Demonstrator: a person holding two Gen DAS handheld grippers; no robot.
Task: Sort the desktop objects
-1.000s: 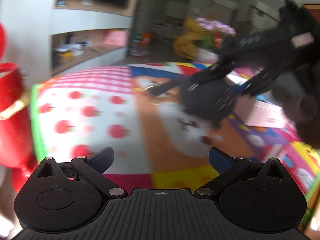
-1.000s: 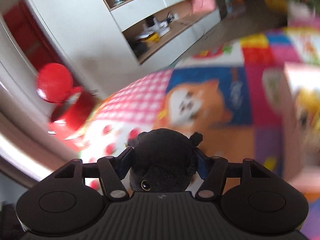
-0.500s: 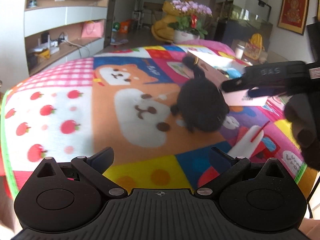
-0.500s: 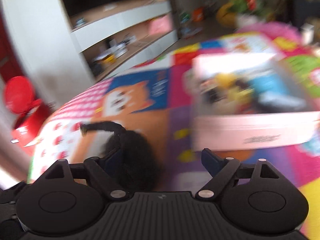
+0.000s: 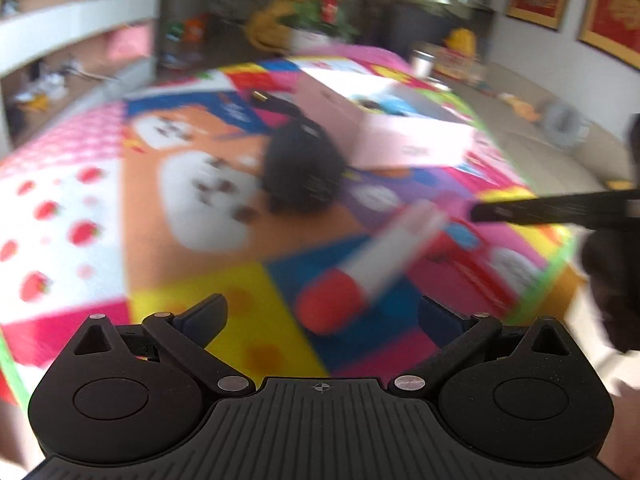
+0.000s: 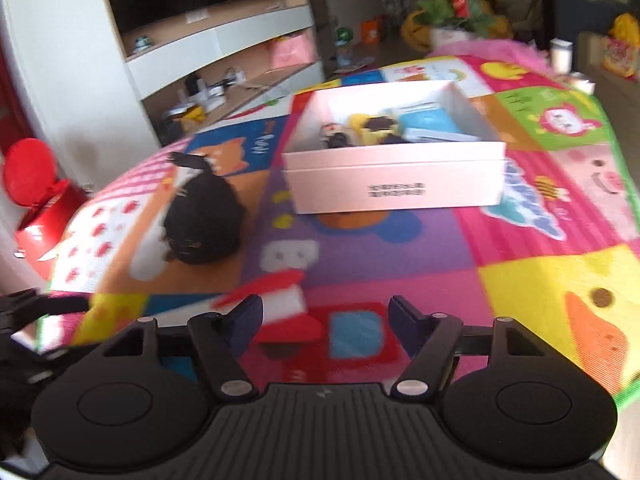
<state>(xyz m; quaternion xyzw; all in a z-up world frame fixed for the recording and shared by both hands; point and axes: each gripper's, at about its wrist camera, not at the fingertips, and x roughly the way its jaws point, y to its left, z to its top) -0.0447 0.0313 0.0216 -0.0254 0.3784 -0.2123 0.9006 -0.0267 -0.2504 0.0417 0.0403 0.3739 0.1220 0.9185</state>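
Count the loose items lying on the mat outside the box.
2. The black plush lies left of the box; the red-capped white tube lies nearer, just ahead of the right fingers. Others may be hidden or out of frame.

Motion-blurred red-and-white tube (image 5: pixel 372 264), its lower end behind the right jaws.

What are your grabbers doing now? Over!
Both open, nothing held: left gripper, right gripper. Black plush toy loose on mat, beside pink box. Red-and-white tube lies ahead.

left tool (image 5: pixel 322 314): jaws apart, empty | right tool (image 6: pixel 326 320): jaws closing, empty
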